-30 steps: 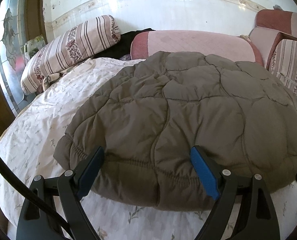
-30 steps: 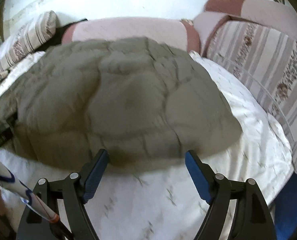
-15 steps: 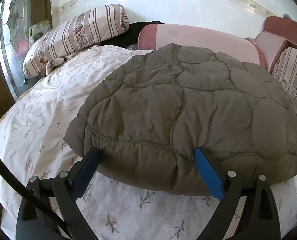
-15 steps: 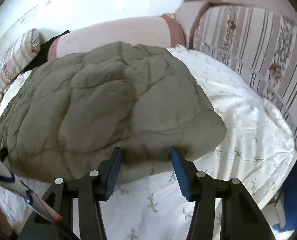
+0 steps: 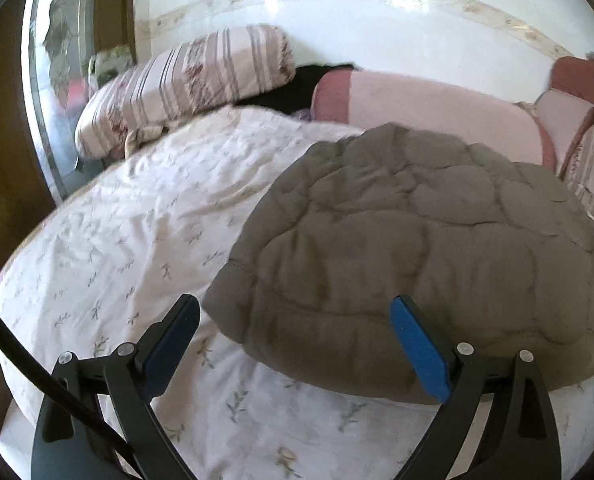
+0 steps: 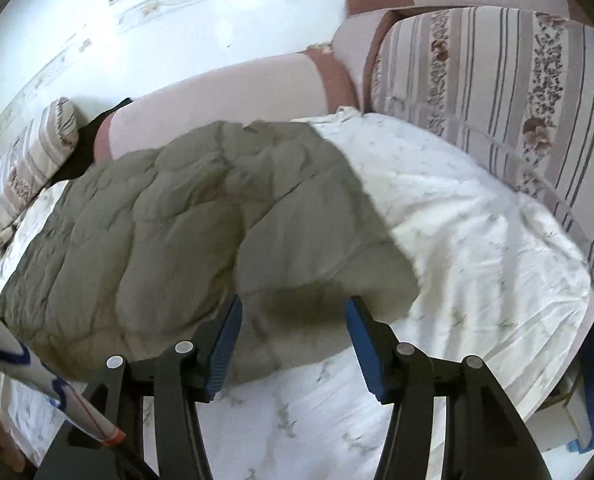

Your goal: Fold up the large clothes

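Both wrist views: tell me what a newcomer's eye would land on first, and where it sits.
First comes the puffy olive quilted coat, folded into a thick mound on the white floral bedsheet. Striped floral cushions and a pink bolster ring the bed along the wall. In front, each view shows blue-padded jaws: the left gripper wide open at the coat's corner, the right gripper straddling its near edge.
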Tool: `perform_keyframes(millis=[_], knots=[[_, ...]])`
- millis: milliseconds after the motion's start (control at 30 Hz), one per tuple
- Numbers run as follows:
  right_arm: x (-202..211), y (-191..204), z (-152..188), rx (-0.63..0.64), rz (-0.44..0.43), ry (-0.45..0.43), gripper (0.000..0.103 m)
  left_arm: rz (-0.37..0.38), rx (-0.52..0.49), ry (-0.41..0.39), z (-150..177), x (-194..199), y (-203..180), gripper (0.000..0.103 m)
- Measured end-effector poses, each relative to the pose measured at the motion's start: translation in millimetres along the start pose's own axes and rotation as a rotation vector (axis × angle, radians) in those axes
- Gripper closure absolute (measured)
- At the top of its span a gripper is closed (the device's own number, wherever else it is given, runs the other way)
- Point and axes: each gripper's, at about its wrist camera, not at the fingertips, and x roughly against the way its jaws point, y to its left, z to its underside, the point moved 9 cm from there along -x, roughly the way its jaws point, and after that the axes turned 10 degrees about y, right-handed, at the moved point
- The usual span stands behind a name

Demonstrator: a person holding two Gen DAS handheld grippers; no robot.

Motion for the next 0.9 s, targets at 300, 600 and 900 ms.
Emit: perform_keyframes(millis=[300, 600, 900], knots=[[-37, -13, 1, -0.051, -0.015, 0.109, 0.039, 0.053, 0.048, 0.098, 6, -27, 2, 0.007], [5, -1, -4, -0.005, 0.024, -0.063, 0.041, 0.011, -0.018, -0.071, 3, 15, -10, 0.007], [-26, 30, 7, 0.112, 0.053, 0.04, 0.037, 0.037, -0.08, 0.014, 10, -8, -30, 0.005]])
